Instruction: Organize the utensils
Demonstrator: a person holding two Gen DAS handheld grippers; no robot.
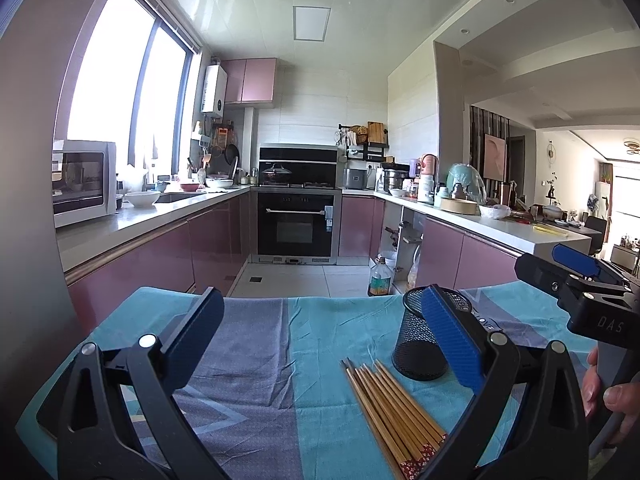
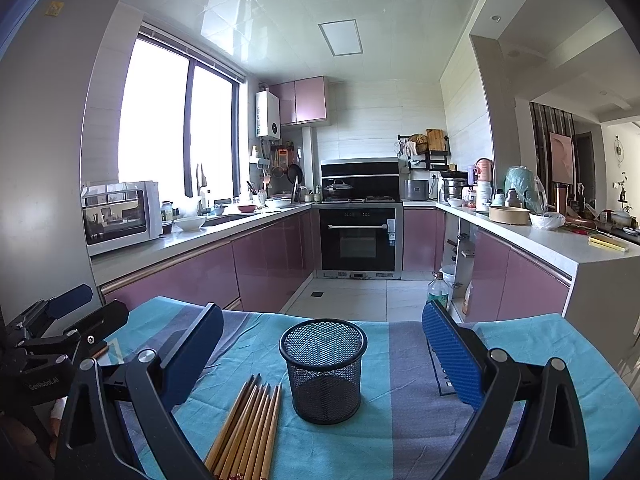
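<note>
Chopsticks [image 2: 248, 428]: a bundle of wooden sticks lying flat and side by side on the desk, near its front edge, left of centre in the right wrist view. Red patterned ends point toward the front edge; the plain tips point toward the far edge. In the left wrist view the same bundle [image 1: 394, 412] runs diagonally, its tips close to the base of the holder.

Mesh holder [image 2: 323, 370]: a black wire-mesh cup, upright, open mouth up, interior appears empty. It stands just beside the chopsticks on their right, toward the middle of the desk. Whether the nearest stick touches its base cannot be told.

Cloth [image 2: 400, 420]: teal and grey-purple striped, covering the desk [image 2: 592, 352] from front edge to far edge; lightly creased.

Left hand-held gripper [image 1: 320, 344]: fingers spread wide apart, nothing between them, held above the cloth at the front edge. Its right pad overlaps the mesh holder [image 1: 424, 340] in the picture; contact cannot be confirmed.

Right hand-held gripper [image 2: 322, 352]: fingers likewise spread wide, nothing gripped, the mesh holder framed between them but apart from both pads.

Beyond the far edge: tiled floor, purple-fronted kitchen cabinets [image 2: 272, 260], built-in oven [image 2: 358, 240], microwave [image 2: 120, 216] on the left worktop.
</note>
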